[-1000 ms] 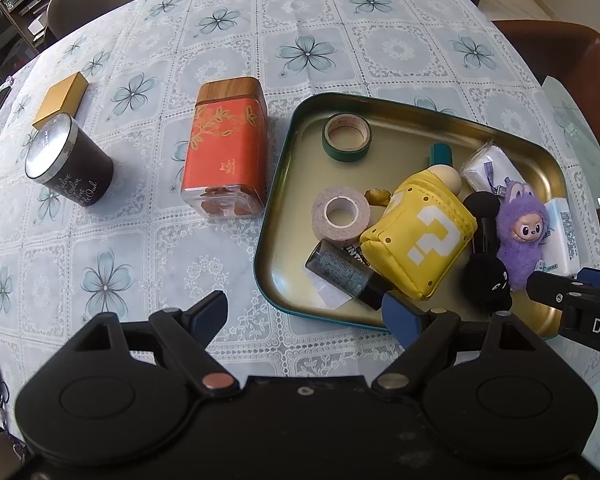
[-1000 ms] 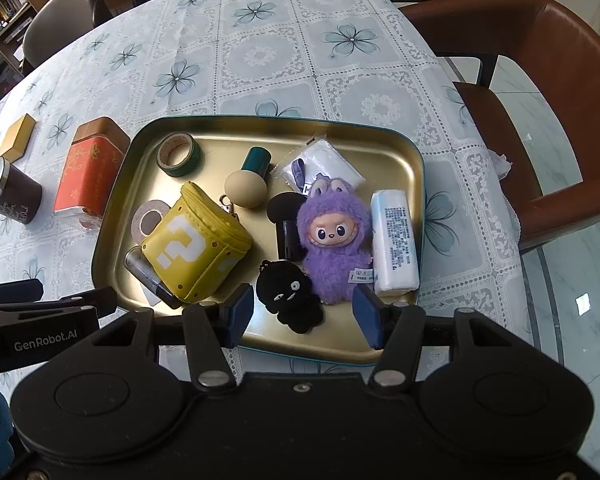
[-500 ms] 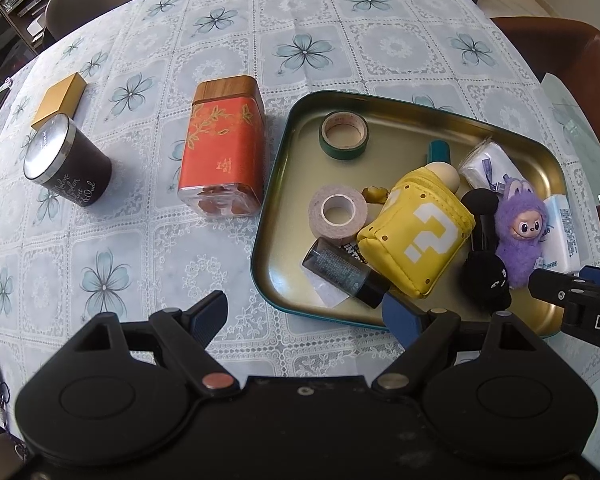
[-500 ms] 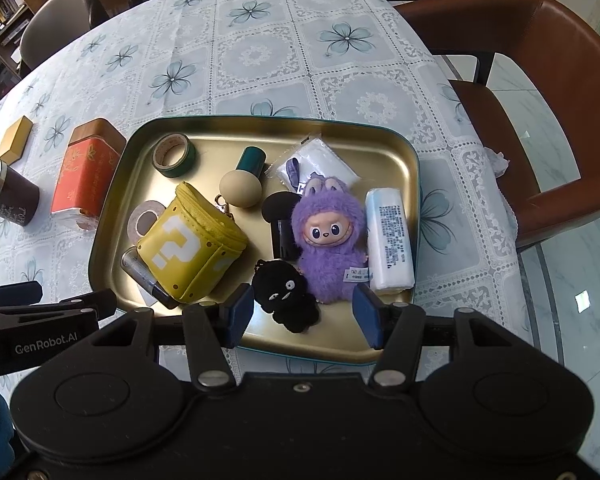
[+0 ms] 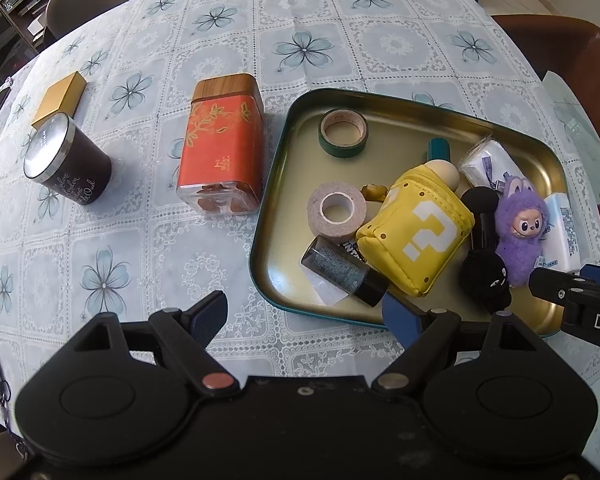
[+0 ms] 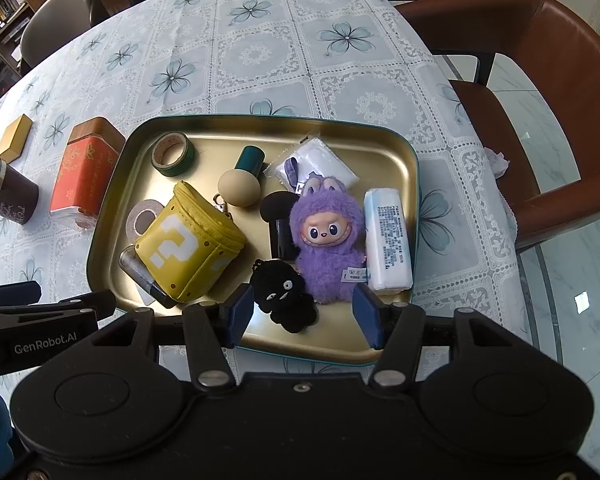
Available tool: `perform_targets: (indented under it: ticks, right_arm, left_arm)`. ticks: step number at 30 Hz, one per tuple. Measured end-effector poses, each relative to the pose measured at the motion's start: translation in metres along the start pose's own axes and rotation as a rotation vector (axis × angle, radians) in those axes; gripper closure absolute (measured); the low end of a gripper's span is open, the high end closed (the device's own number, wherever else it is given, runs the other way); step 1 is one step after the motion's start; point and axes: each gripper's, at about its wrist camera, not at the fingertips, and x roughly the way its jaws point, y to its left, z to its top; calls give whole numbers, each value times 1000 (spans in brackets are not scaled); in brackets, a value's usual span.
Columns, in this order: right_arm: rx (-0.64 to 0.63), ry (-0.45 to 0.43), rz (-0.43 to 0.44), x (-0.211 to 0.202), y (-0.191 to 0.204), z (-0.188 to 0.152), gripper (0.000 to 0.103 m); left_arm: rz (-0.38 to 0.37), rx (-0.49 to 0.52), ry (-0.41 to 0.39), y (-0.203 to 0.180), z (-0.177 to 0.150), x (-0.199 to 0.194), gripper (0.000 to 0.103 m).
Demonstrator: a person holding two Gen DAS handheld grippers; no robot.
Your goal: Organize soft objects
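The left gripper (image 5: 304, 314) hangs over the near tablecloth with its jaws spread wide and nothing between them; the right gripper (image 6: 303, 314) hangs over the near edge of the tray with its jaws partly apart and empty, the black plush toy (image 6: 283, 300) lying below the gap without touching the pads. The tray (image 6: 404, 160) is a shallow metal rectangle with rounded corners, a gold inside and a dark green rim. It holds 3 soft toys and pouches close together: a fuzzy purple doll (image 6: 327, 236) with a smooth face, the black plush toy just near of it, and a padded yellow pouch (image 6: 188, 240) with a white question mark. Also in the tray are 2 tape rolls, a white wrapped tissue pack (image 6: 387, 240) at the right, a clear plastic packet and a dark bottle lying on its side. Left of the tray stand an orange tin (image 5: 222, 152) with a wood-look lid, a dark cup (image 5: 66, 164) and a small gold box. The table (image 5: 300, 40) carries a lace-patterned cloth printed with blue flowers. A brown leather chair (image 6: 540, 72) stands at the right over glossy floor tiles.
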Motion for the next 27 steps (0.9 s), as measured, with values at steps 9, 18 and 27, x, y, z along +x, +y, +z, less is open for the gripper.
perform_targets:
  ticks: [9, 18, 27]
  right_arm:
    - [-2, 2, 4, 2, -1, 2, 49]
    - [1, 4, 6, 3, -3, 3, 49]
    - [-1, 4, 6, 4, -2, 3, 49]
  left_arm:
    - [2, 5, 3, -1, 1, 1, 19]
    - [0, 10, 10, -3, 4, 3, 19]
    - [-1, 5, 12, -2, 3, 5, 19]
